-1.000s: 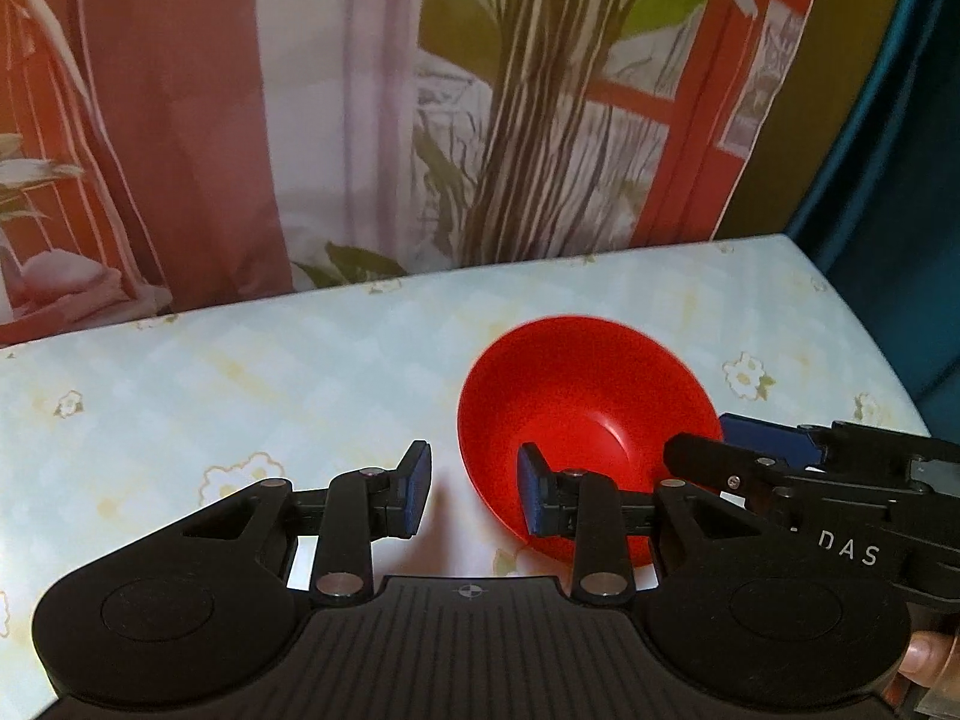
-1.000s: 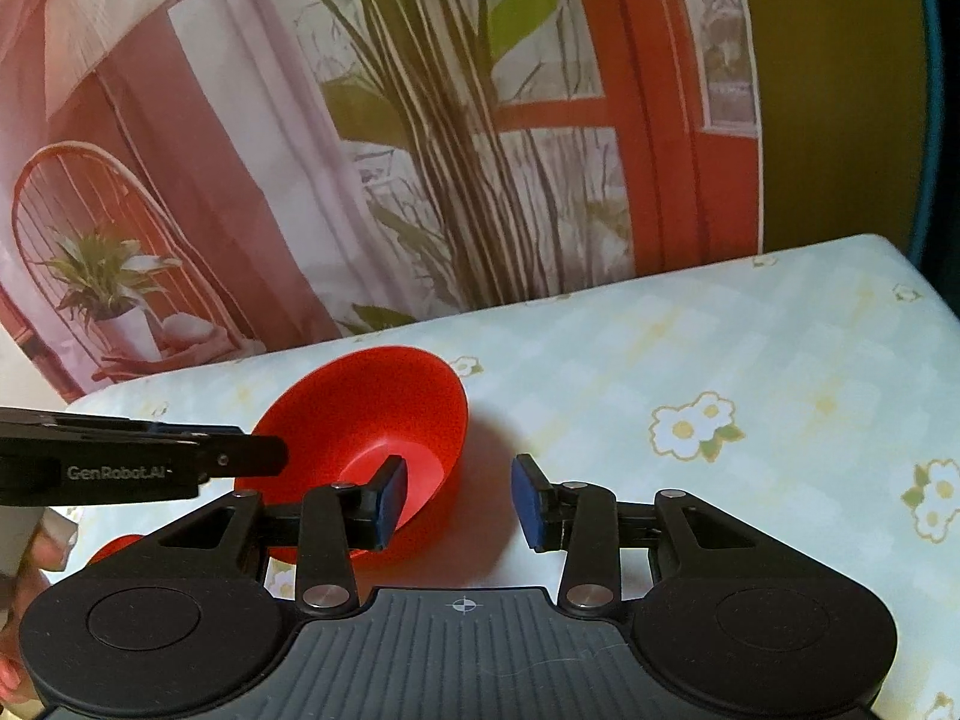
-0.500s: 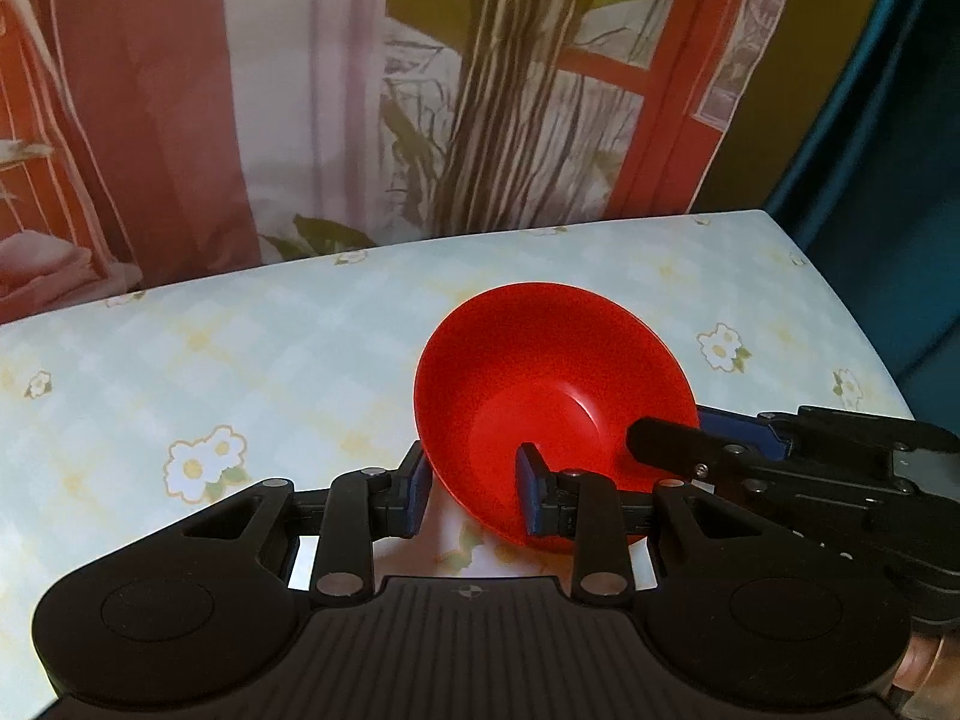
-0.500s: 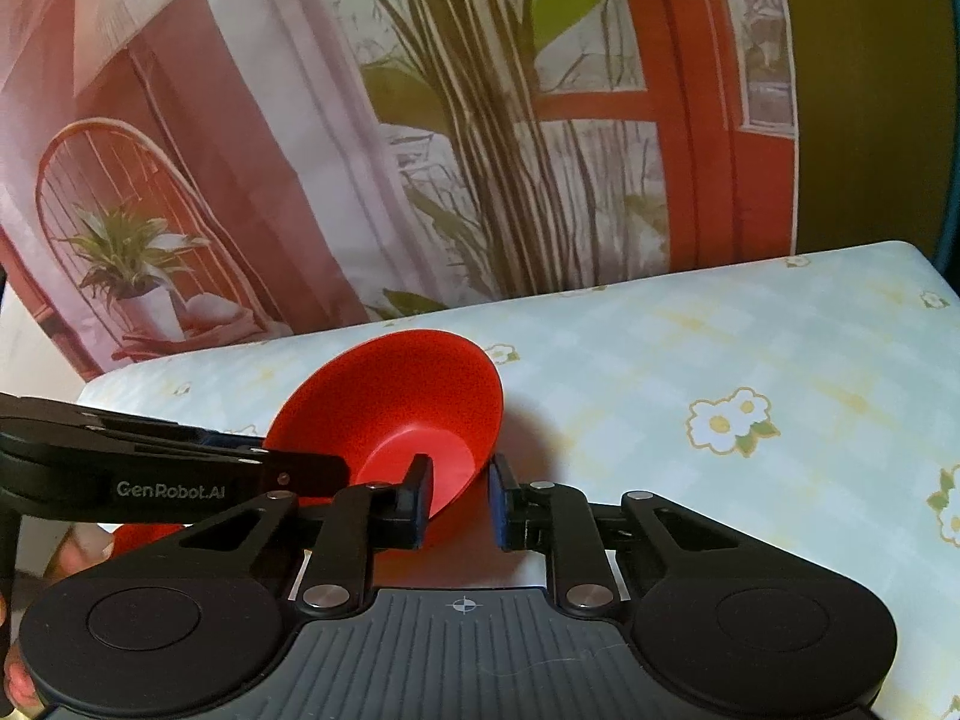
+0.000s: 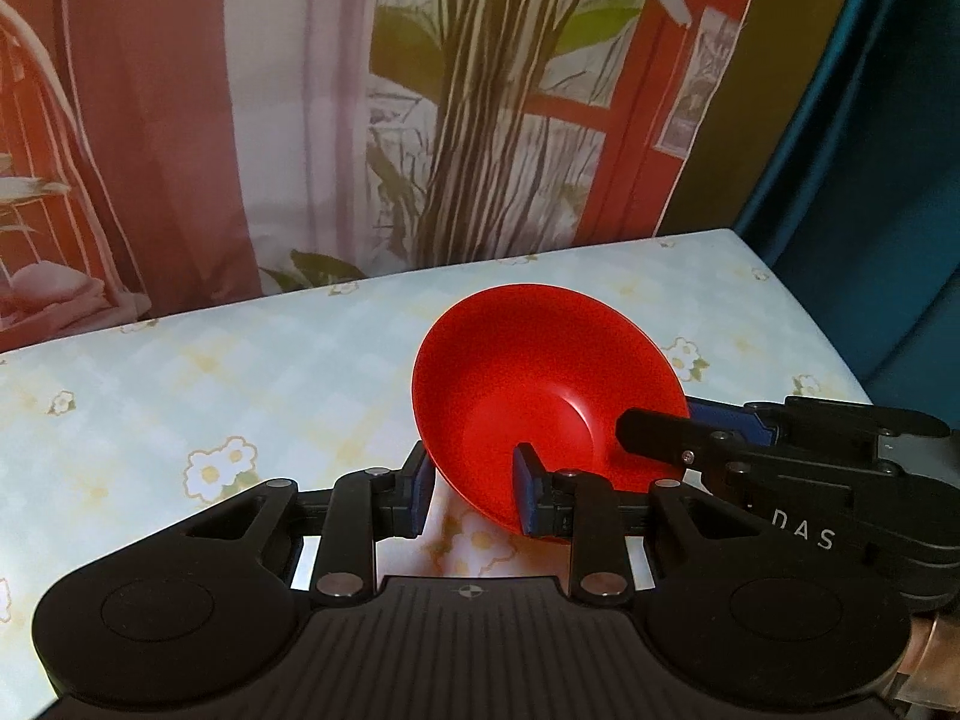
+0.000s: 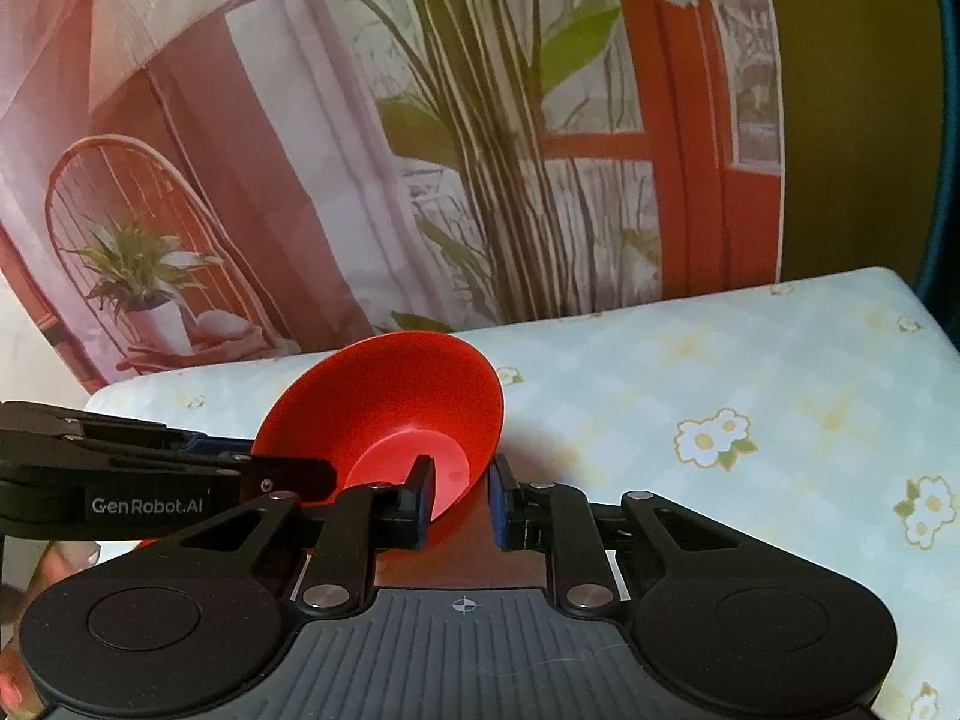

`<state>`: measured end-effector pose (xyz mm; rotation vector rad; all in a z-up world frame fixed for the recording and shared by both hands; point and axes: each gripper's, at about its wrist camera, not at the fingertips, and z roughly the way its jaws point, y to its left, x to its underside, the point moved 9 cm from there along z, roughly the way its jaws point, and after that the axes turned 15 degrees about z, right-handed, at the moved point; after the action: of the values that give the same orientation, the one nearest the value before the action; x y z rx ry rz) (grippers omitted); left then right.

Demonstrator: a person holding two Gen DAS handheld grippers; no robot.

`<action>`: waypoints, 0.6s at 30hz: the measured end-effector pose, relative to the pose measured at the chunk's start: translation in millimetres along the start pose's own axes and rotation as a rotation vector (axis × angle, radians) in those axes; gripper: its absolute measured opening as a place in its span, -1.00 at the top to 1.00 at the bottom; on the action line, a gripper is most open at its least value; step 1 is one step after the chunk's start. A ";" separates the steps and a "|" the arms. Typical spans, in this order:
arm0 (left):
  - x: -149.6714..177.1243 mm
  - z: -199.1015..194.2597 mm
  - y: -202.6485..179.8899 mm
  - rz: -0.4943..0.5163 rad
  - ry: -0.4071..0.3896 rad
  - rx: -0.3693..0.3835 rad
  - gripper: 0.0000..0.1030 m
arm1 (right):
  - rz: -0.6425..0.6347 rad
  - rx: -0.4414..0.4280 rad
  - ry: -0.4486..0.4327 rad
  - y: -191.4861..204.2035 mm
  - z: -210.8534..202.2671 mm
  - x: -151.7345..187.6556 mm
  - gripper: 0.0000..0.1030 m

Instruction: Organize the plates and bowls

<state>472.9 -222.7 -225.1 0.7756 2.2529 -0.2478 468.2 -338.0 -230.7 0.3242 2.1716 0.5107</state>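
A red bowl [image 5: 540,378] is held tilted just above the flowered table [image 5: 240,372]. My left gripper [image 5: 474,495] straddles its near-left rim, one pad outside and one inside, closed on the wall. My right gripper [image 6: 462,501] pinches the bowl's [image 6: 396,402] opposite rim the same way, one pad inside and one outside. Each gripper also shows from the side in the other's view: the right one [image 5: 780,450], the left one [image 6: 150,468].
A printed backdrop [image 5: 420,90] of plants and red doors stands along the table's far edge. A dark blue curtain [image 5: 888,150] hangs at the right. The table's right edge [image 5: 828,348] is near the bowl. A sliver of red [image 6: 150,540] shows under the left gripper.
Both grippers have closed from open onto opposite rims of the bowl. The bowl has been lifted and tilted, and it sits higher in both views than a second ago.
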 end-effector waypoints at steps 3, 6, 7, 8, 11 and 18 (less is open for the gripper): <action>0.9 -10.9 -0.2 -0.004 -0.013 -0.002 0.42 | -0.012 -0.001 -0.007 6.6 -7.9 0.2 0.64; 2.6 -24.1 -0.4 -0.003 -0.031 0.001 0.42 | -0.023 -0.001 -0.013 13.5 -15.3 1.7 0.64; 3.2 -28.1 -0.2 -0.003 -0.037 0.002 0.42 | -0.028 0.000 -0.014 15.7 -17.6 2.4 0.64; 4.3 -31.7 0.2 -0.005 -0.042 0.004 0.42 | -0.034 0.002 -0.014 18.0 -20.0 3.5 0.64; 8.0 -42.3 1.7 -0.009 -0.056 0.007 0.42 | -0.046 0.005 -0.017 25.9 -26.7 5.6 0.64; 18.9 -66.9 8.1 -0.031 -0.091 0.013 0.42 | -0.087 0.011 -0.022 49.6 -41.3 11.8 0.64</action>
<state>428.5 -181.6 -190.0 0.7227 2.1808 -0.3070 430.6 -299.6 -193.2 0.2393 2.1575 0.4441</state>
